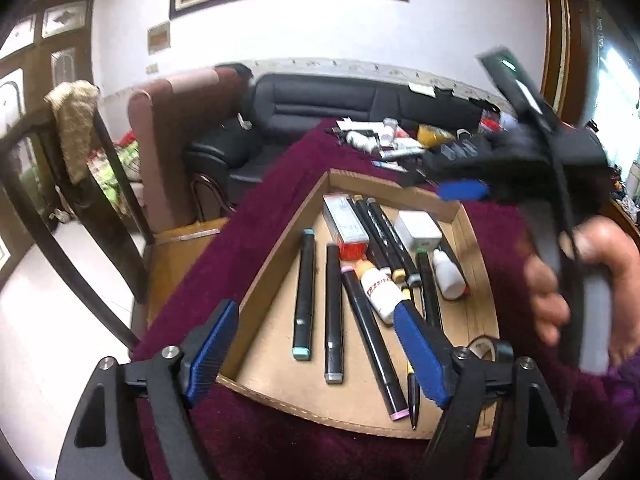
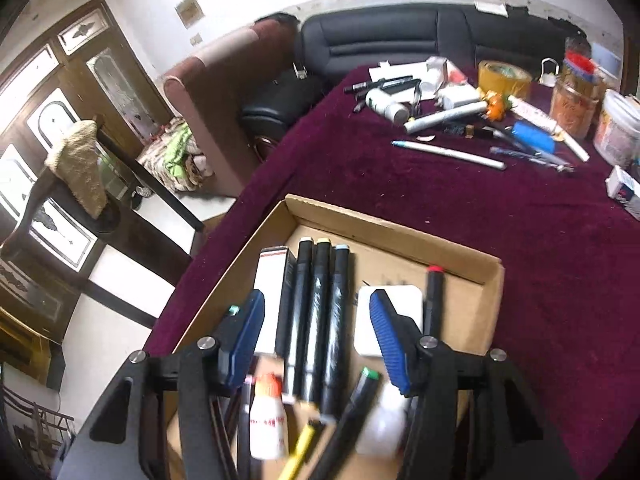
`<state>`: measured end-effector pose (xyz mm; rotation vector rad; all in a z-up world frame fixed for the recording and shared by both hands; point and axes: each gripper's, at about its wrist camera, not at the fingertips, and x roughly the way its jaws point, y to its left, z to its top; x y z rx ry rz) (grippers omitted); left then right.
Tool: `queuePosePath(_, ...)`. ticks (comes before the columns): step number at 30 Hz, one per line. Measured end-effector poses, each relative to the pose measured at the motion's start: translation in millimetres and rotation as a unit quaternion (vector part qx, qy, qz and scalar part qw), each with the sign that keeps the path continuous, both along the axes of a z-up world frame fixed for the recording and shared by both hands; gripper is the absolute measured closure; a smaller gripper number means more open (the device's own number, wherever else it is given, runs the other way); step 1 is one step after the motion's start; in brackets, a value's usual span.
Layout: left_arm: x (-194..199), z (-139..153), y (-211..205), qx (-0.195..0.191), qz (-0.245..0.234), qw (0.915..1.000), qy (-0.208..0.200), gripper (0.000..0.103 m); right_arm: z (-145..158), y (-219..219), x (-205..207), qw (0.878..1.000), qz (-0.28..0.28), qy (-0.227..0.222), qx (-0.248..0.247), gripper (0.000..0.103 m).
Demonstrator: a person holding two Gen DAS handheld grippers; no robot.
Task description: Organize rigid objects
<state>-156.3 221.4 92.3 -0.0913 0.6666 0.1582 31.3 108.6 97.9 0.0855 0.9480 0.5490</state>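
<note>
A shallow cardboard tray (image 1: 276,248) (image 2: 404,236) sits on the maroon tablecloth. It holds several black markers (image 1: 304,296) (image 2: 320,312), a boxed item (image 1: 344,220) (image 2: 272,280), a white square adapter (image 1: 418,228) (image 2: 368,320) and small white bottles (image 1: 380,288) (image 2: 268,420). My left gripper (image 1: 316,352) is open and empty above the tray's near end. My right gripper (image 2: 316,332) is open and empty over the tray; it shows blurred in the left wrist view (image 1: 464,190), with the hand holding it.
Loose pens (image 2: 448,154), a white bottle (image 2: 386,104), a tape roll (image 2: 504,76) and jars (image 2: 572,104) lie at the table's far end. A black tape roll (image 1: 488,346) sits by the tray. A wooden chair (image 1: 80,200) and a black sofa (image 2: 400,40) stand beyond the table.
</note>
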Motion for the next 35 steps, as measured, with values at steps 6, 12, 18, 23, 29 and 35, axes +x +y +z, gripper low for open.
queuePosePath(6, -19.8, 26.0, -19.9, 0.060, 0.054, 0.9947, -0.064, 0.001, 5.1, -48.3, -45.9, 0.998, -0.022, -0.059, -0.013, 0.044)
queuePosePath(12, -34.3, 51.0, -45.8, 0.083, 0.054, 0.9884, -0.116, 0.001, -0.7, -79.1, -92.7, 0.990, -0.042, -0.123, -0.054, 0.043)
queuePosePath(18, -28.6, 44.5, -57.2, 0.030, 0.032, 0.9963, -0.073, 0.001, -3.7, -93.2, -142.6, 0.977, -0.045, -0.190, -0.085, 0.031)
queuePosePath(23, -34.8, 44.6, -63.5, 0.052, 0.066, 0.9940, -0.070, 0.001, -9.9, -94.9, -168.7, 0.968, -0.040, -0.220, -0.116, 0.029)
queuePosePath(29, -36.5, 41.2, -62.7, 0.041, 0.090, 0.9940, -0.047, 0.001, -18.1, -86.2, -182.6, 0.966, -0.016, -0.221, -0.130, 0.028)
queuePosePath(35, -32.1, 35.9, -68.5, 0.059, 0.109, 0.9915, -0.039, 0.001, -15.2, -92.8, -182.2, 0.969, -0.028, -0.215, -0.121, 0.027)
